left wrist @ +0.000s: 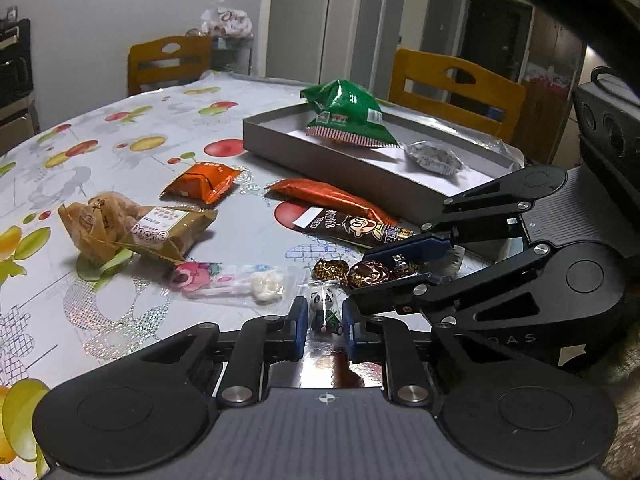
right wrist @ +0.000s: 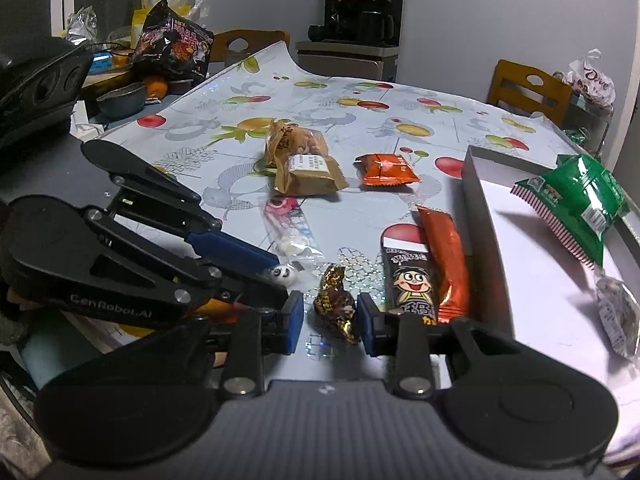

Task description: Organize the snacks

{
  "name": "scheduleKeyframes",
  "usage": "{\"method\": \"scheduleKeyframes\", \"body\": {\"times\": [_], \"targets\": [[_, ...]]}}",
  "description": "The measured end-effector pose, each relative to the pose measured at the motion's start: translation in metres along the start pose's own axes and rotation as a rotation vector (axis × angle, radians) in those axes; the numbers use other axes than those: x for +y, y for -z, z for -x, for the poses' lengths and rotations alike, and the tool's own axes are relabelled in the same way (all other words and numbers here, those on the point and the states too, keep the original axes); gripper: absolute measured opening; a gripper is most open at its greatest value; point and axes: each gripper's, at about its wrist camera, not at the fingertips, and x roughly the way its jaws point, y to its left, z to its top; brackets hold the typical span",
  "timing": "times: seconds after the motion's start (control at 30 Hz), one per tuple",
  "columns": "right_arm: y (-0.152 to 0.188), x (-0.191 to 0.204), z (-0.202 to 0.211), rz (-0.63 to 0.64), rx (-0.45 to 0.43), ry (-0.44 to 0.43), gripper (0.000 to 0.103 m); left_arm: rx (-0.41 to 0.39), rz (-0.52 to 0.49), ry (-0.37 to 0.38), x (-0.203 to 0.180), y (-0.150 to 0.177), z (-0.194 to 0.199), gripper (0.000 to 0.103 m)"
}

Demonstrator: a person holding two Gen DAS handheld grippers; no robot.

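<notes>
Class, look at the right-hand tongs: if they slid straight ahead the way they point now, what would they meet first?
The right tongs already straddle the brown-and-gold wrapped candy, so that comes first. Beyond it lies bare tablecloth, then probably the orange snack packet, though depth is hard to judge.

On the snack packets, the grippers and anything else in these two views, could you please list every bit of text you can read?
"GenRobot.AI" on the left gripper, its body, in the right wrist view.
"DAS", partly cut off, on the right gripper, its body, in the left wrist view.
"Dove" on the white bag behind the far chair.
Chinese print on the cartoon-boy packet, tan packet's label, green bag and black bag: too small or blurred.
</notes>
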Motion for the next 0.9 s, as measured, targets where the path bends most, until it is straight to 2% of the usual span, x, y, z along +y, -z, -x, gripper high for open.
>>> {"method": "scheduleKeyframes", "body": {"times": [0.13,0.2,0.9], "targets": [[0.0,0.001,-0.001,-0.001,-0.003,-0.004,0.029,-0.002,0.005,-0.006,0.001,0.0,0.0,0.02],[0.0,0.0,0.0,-0.005,-0.004,0.002,0.024,-0.003,0.005,-0.01,0.0,0.0,0.001,0.02],[-0.01,-0.012,0.021,-0.026,-0.084,0.029,0.023,-0.053,-0.014,-0.051,-0.008,-0.009,0.012,0.018]]}}
